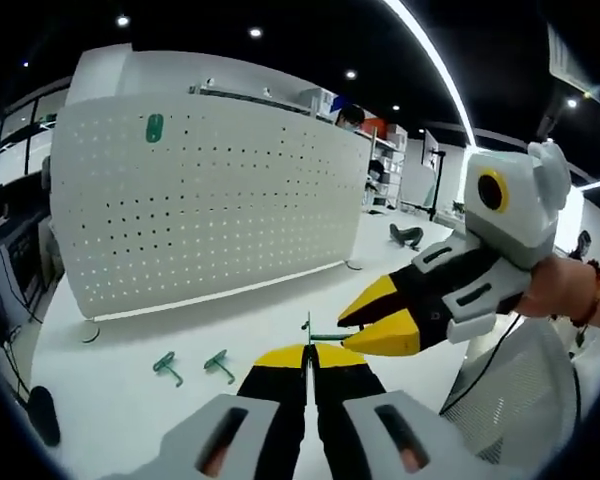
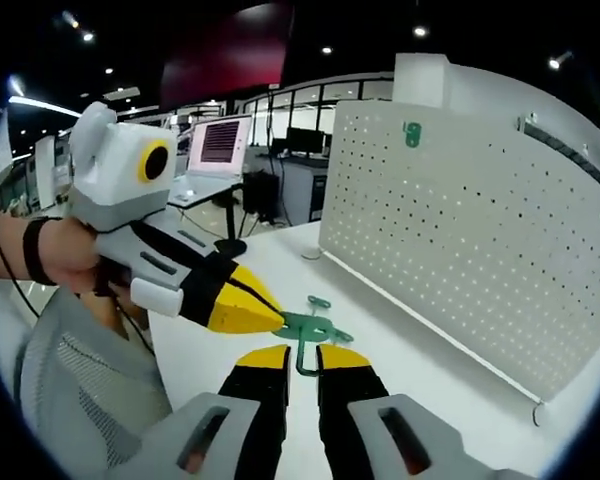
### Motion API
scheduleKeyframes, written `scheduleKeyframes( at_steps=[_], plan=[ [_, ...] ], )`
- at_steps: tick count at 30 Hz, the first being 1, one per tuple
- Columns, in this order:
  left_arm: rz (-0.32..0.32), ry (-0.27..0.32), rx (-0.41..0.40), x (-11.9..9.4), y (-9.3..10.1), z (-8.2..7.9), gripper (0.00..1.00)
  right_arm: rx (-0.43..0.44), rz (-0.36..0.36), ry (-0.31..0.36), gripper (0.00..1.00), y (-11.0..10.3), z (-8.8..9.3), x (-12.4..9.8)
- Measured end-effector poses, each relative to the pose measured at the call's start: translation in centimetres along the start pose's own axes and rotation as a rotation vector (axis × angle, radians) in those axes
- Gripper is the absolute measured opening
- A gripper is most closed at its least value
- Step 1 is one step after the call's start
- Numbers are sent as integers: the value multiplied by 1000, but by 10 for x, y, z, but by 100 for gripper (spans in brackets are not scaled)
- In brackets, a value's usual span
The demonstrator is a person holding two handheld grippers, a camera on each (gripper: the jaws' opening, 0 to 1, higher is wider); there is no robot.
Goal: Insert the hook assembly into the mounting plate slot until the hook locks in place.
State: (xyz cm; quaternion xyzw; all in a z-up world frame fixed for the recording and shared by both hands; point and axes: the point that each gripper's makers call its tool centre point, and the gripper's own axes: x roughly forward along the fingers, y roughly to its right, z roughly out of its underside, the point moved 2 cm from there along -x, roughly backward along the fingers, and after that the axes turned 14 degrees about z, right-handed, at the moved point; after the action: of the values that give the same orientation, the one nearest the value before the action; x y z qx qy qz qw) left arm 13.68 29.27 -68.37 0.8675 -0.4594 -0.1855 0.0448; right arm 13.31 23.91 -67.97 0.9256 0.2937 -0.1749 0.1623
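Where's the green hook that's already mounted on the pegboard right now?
The mounted green hook sits near the upper left corner of the white pegboard in the left gripper view, and high on the board's near end in the right gripper view.

Both views look close along their tongs, sharing the white pegboard.

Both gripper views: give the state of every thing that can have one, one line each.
Left gripper: jaws shut on the green hook assembly.
Right gripper: jaws shut on the same assembly.
Green hook assembly: held above the table between both grippers; whether it is locked cannot be told.
Loose green hooks: lying on the table.
Pegboard: upright, with a green piece mounted near its top.
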Motion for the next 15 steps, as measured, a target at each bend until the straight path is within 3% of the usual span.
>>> scheduleKeyframes(
  at_steps=[15],
  plan=[
    [8, 98, -103, -7, -4, -3, 1, 24, 23, 7, 12, 8, 6, -2]
  ],
)
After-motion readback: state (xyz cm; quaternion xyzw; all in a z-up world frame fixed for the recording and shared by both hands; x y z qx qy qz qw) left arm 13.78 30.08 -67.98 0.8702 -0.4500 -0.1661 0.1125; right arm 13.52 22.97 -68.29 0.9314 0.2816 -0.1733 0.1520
